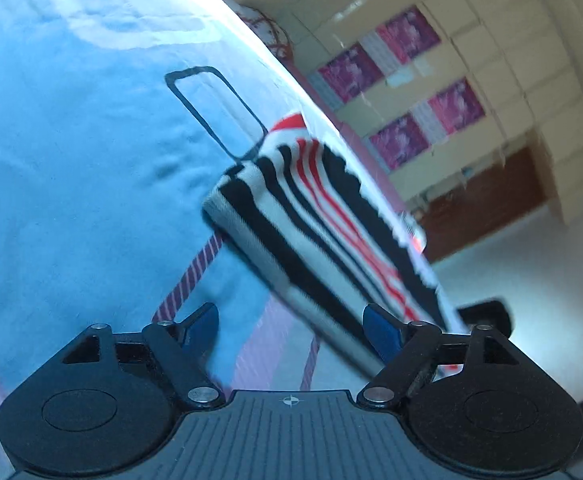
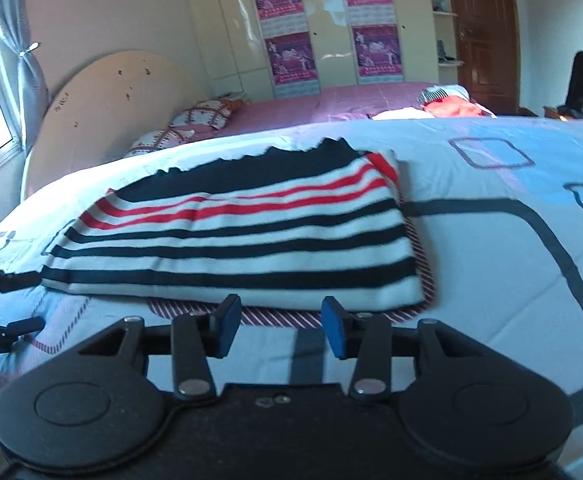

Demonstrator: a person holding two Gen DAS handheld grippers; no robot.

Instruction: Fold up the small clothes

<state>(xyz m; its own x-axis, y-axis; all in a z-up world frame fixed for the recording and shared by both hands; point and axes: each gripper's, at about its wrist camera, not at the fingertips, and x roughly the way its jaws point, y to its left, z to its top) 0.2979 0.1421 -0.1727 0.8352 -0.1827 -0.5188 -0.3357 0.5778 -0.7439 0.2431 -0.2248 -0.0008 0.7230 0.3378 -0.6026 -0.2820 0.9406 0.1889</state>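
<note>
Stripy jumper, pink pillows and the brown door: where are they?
Black, white and red striped knitted jumper (image 2: 235, 236): right wrist view, middle of its folded top.
Pink patterned pillows (image 2: 205, 116): right wrist view, nearer face of the upper pillow.
Brown wooden door (image 2: 487, 32): right wrist view, centre panel.

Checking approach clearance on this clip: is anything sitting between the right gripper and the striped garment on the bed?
Nothing visible does. The right gripper is open, and only bare light-blue bedspread lies between it and the near edge of the folded striped garment. The left gripper sits at the garment's left end, off that path.
</note>
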